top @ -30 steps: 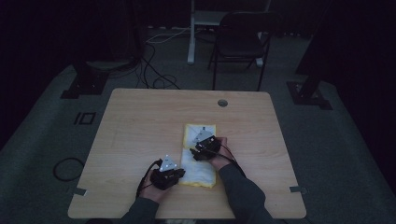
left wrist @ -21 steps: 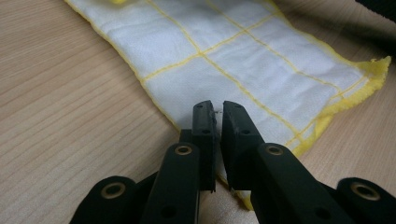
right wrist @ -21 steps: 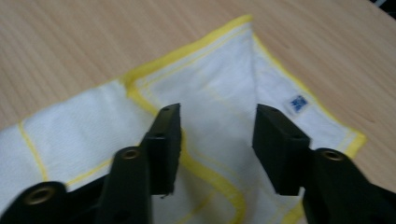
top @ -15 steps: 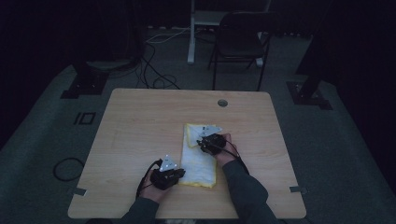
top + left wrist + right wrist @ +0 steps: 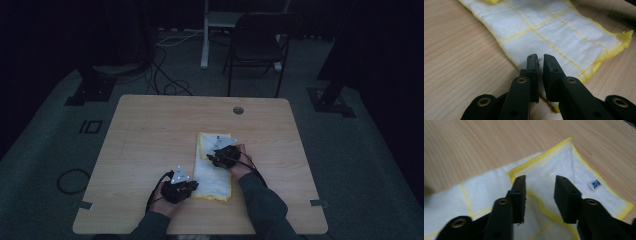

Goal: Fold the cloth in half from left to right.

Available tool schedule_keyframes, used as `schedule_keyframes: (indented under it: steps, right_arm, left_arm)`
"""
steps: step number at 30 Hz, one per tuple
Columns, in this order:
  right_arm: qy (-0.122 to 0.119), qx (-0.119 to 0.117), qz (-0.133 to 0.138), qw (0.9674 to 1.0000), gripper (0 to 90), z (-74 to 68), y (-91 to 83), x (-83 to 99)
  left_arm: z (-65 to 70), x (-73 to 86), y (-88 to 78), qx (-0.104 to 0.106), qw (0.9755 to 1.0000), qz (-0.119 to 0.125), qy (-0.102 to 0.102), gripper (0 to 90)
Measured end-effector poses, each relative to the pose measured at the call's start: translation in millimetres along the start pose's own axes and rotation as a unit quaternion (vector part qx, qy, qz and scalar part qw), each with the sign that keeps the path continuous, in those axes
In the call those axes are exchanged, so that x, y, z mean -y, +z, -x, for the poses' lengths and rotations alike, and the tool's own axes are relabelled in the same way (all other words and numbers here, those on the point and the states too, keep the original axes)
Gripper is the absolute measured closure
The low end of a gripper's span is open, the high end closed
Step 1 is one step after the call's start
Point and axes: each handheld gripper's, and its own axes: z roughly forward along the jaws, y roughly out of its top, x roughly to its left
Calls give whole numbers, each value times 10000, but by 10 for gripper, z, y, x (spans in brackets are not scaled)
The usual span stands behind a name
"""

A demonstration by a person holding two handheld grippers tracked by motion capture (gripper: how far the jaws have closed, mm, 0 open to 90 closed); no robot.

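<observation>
A white cloth [image 5: 214, 176] with yellow grid lines and yellow hems lies lengthwise on the wooden table [image 5: 150, 130]. My left gripper [image 5: 194, 186] is at the cloth's near left edge. In the left gripper view its jaws [image 5: 540, 58] stand almost together, pinching the hem of the cloth [image 5: 564, 32]. My right gripper [image 5: 211, 159] hovers over the far half. In the right gripper view its jaws [image 5: 540, 182] stand apart and have just been opening over a folded-over corner of the cloth [image 5: 486, 185], with nothing pinched. A small blue label [image 5: 595, 183] sits near that corner.
A round cable hole [image 5: 238, 110] is near the table's far edge. A dark chair [image 5: 257, 45] and a desk leg [image 5: 205, 35] stand beyond the table, with cables on the floor [image 5: 165, 75]. Bare wood lies left of the cloth.
My right gripper has shifted slightly to the right over the cloth's far half. The left gripper has stayed where it was.
</observation>
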Motion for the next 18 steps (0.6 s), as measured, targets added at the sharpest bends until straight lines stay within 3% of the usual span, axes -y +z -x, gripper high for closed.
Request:
schedule_keyframes:
  steps: [4, 8, 12, 18]
  right_arm:
    - [-183, 81, -297, 9994, 614, -29, 87, 24]
    - [-218, 256, -412, 9986, 870, -15, 105, 20]
    - [28, 459, -350, 9983, 888, 78, 67, 2]
    - [374, 480, -143, 9980, 887, 261, -6, 6]
  left_arm:
    - [0, 0, 0, 4, 10000, -4, -3, 834]
    - [-1, 0, 0, 9, 10000, -4, -9, 834]
    - [-2, 0, 0, 11, 10000, -12, -4, 834]
    - [-1, 0, 0, 10, 10000, -17, -14, 834]
